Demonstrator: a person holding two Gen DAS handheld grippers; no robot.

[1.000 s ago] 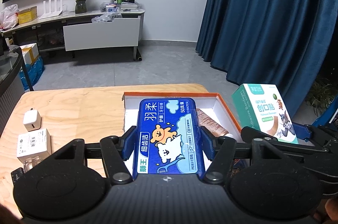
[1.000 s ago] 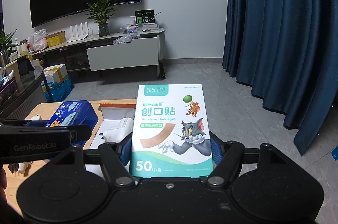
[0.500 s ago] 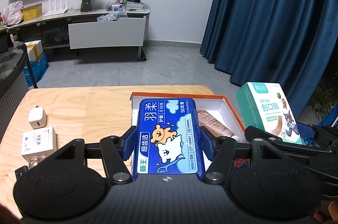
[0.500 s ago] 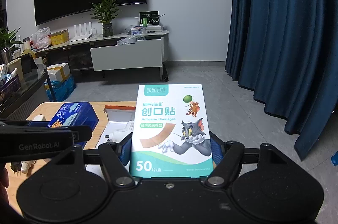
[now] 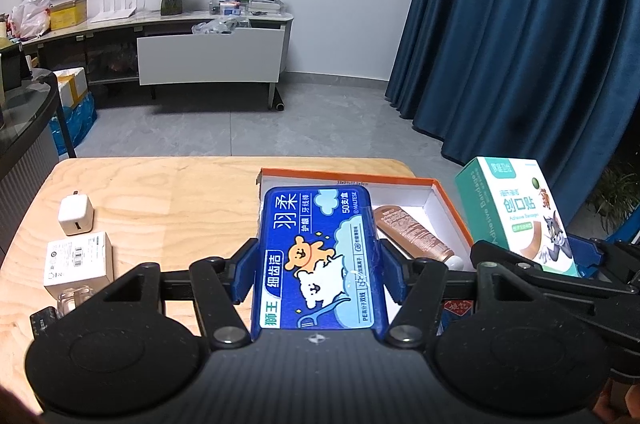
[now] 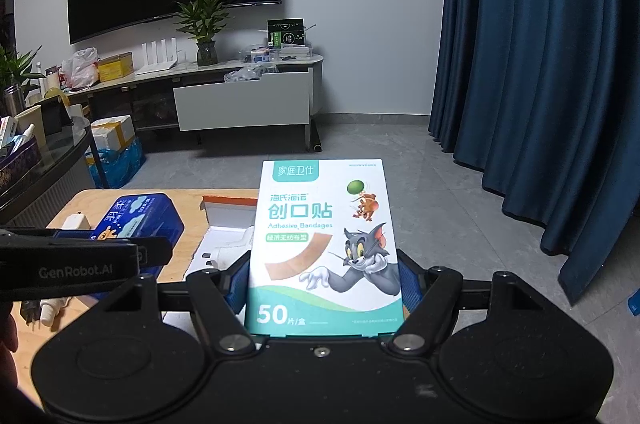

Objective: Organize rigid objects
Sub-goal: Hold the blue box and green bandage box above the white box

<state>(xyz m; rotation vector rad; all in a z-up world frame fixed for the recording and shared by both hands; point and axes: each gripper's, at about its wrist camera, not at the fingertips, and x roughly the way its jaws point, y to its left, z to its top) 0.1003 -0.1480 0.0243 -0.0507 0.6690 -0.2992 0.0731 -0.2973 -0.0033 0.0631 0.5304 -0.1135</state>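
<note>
The wooden table spreads ahead of and below the left gripper, which is clenched on a blue dental floss pick box; its blue pads press on the box's two long sides, and the box lies flat between them, printed face up, raised over the table. Just beyond and under that box sits an orange-rimmed white tray, open at the top. In the tray, to the right of the left gripper's load, lies a brown tube on its side with a white cap toward the gripper; the rest of the tray's inside is hidden behind the floss box.

The right gripper stands wider apart and grasps a teal and white adhesive bandage box, face up, its pads on both sides of the box's lower part. In the left wrist view that bandage box is off to the right of the tray, beyond the table's right edge.

To the left of the left gripper, on the table, stand a small white carton and, farther ahead, a white charger plug, near each other but apart.
</note>
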